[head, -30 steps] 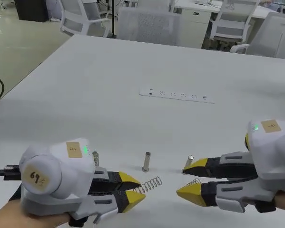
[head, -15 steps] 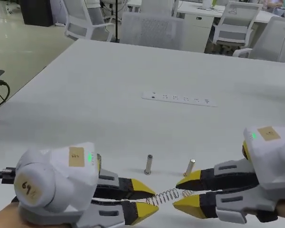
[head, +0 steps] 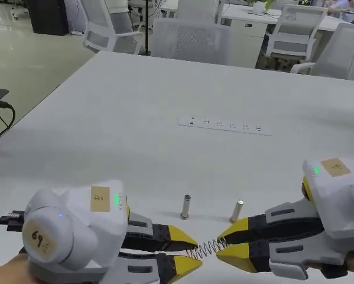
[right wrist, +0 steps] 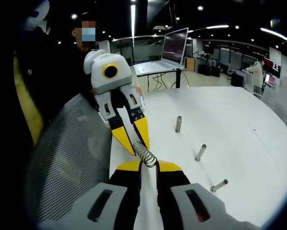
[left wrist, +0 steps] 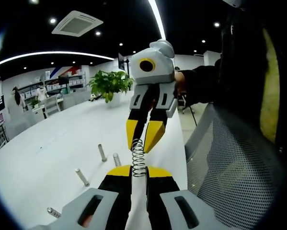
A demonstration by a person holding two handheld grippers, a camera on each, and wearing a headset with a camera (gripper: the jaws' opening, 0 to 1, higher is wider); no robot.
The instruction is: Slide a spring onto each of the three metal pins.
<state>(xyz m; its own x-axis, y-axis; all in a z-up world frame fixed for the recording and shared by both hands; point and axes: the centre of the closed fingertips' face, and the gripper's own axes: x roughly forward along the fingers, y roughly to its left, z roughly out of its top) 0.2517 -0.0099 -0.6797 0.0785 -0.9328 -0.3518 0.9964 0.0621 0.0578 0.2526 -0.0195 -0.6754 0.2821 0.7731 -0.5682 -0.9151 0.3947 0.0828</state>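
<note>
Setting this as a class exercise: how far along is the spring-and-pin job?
Done: the coiled pin seems to wear its spring. In hand: the held spring spans between the left tool and the right tool. Left: the upright pin and the leaning pin stand bare, each needing a spring.

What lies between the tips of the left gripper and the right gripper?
A spring bridges the left gripper and right gripper, clearest in the head view.

White table (head: 135, 100), power strip (head: 224, 125); mesh office chairs (head: 191, 38) behind, perhaps a dark cabinet (head: 44, 13).
</note>
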